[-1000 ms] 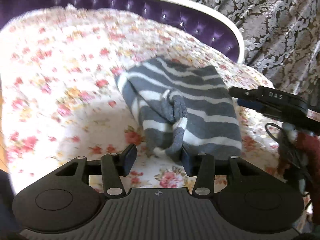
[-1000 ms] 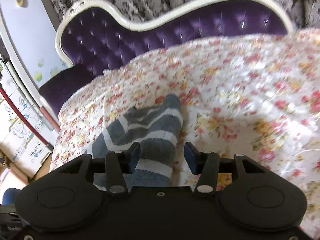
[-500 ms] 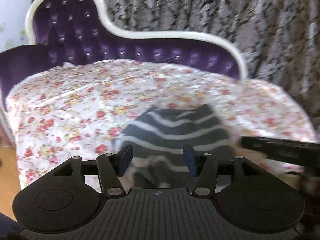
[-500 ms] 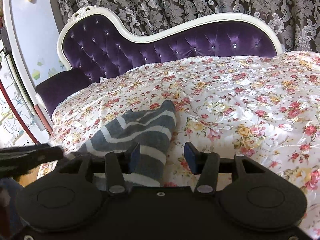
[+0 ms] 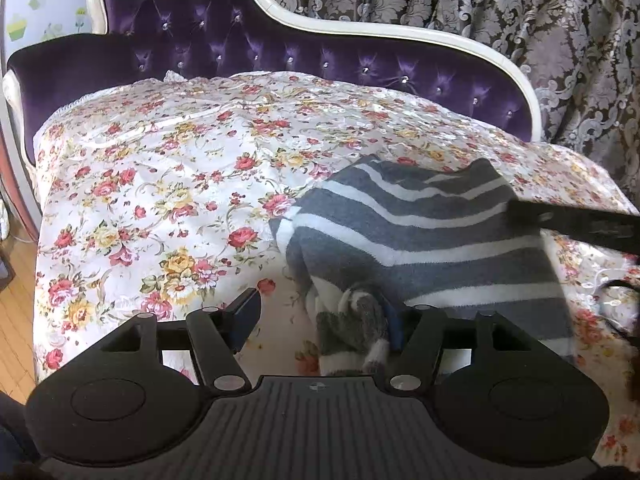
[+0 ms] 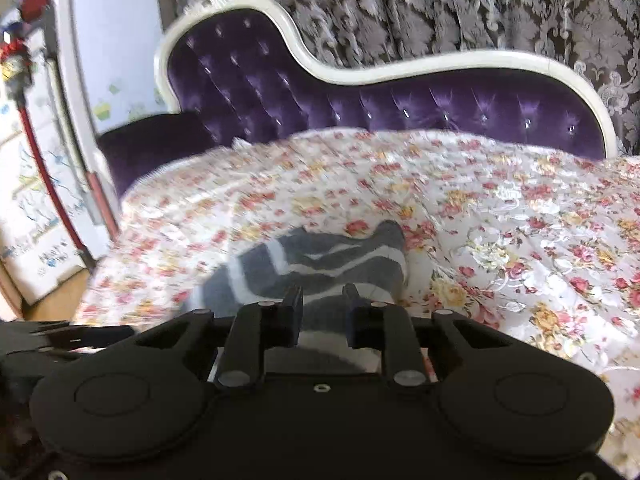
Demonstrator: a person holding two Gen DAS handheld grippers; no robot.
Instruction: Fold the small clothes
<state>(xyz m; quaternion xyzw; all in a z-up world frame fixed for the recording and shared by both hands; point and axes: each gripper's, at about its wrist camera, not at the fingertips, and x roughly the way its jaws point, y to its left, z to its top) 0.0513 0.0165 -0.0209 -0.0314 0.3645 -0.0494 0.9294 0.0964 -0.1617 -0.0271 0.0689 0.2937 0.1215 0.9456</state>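
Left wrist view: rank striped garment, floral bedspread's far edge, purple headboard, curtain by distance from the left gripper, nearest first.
1. Striped garment, right of centre, reaching the left gripper.
2. Floral bedspread's far edge, mid-frame.
3. Purple headboard, behind the bedspread.
4. Curtain, upper right, behind the headboard.

- The right gripper (image 6: 322, 308) has just been closing; its jaws stand narrowly apart over the grey striped garment (image 6: 320, 260).
- The garment lies on the floral bedspread (image 6: 500, 220).
- Behind rises a purple tufted headboard (image 6: 360, 100).
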